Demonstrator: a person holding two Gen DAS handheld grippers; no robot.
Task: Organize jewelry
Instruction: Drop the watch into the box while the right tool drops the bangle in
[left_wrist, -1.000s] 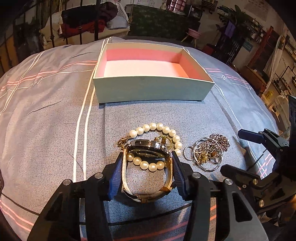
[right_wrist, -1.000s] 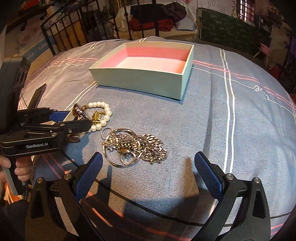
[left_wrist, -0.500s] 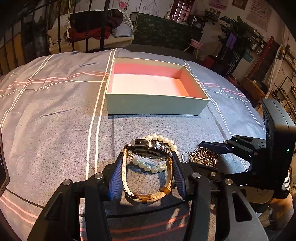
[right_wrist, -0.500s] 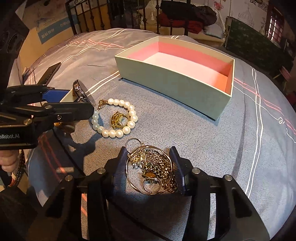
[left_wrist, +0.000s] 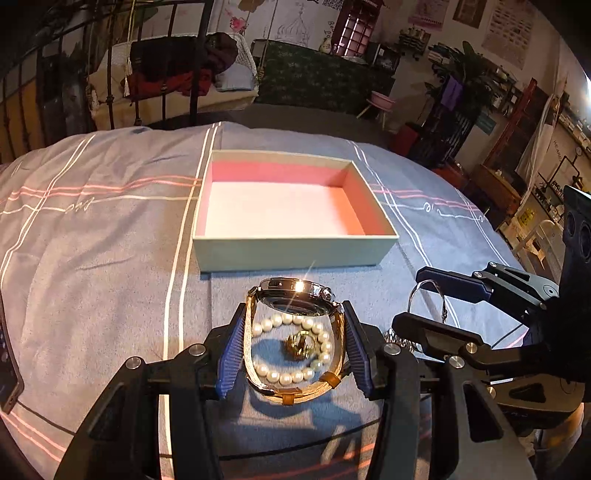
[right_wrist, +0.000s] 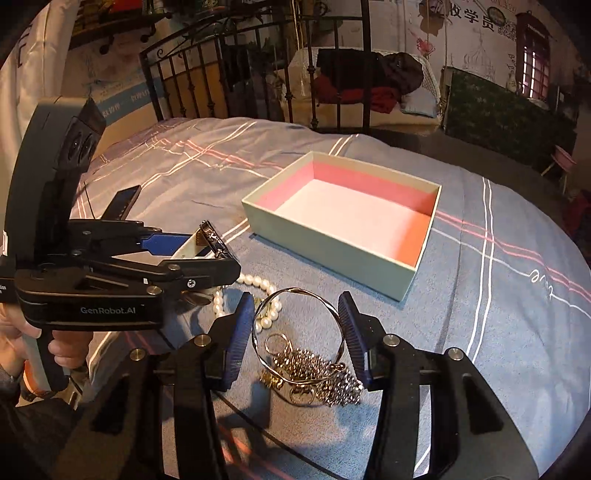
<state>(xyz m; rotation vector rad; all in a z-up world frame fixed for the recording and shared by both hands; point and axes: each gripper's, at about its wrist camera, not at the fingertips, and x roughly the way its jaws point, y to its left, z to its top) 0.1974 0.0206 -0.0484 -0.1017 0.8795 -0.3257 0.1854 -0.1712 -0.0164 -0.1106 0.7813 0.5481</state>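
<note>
While both grippers work just short of the box (left_wrist: 295, 251), each holds something. Left gripper (left_wrist: 295, 354): pads pressed on the strap of a watch (left_wrist: 295, 299), lifted, case tilted toward the box's near wall. Seen through the strap loop in the left view, a pearl bracelet (left_wrist: 291, 347) lies on the bedspread (left_wrist: 92, 258) with a small gold piece (left_wrist: 301, 341) inside its ring; the right view shows only part of those pearls (right_wrist: 258, 291), half hidden behind the left gripper's body (right_wrist: 155, 273). Right gripper (right_wrist: 297, 339): pads clamped on a thin silver bangle (right_wrist: 301, 332), raised above a heap of chains and rings (right_wrist: 317, 376) that rests on the bedspread nearer the camera than the box. The left view catches only an arc of that bangle (left_wrist: 428, 295) between the right gripper's fingers (left_wrist: 450, 286), and a sliver of the heap. Box sits open, pink-lined, nothing inside, in both views. Only the right view shows the person's hand (right_wrist: 33, 339) on the left gripper's handle, and a dark flat device (right_wrist: 122, 203) on the bedspread left of the box.
</note>
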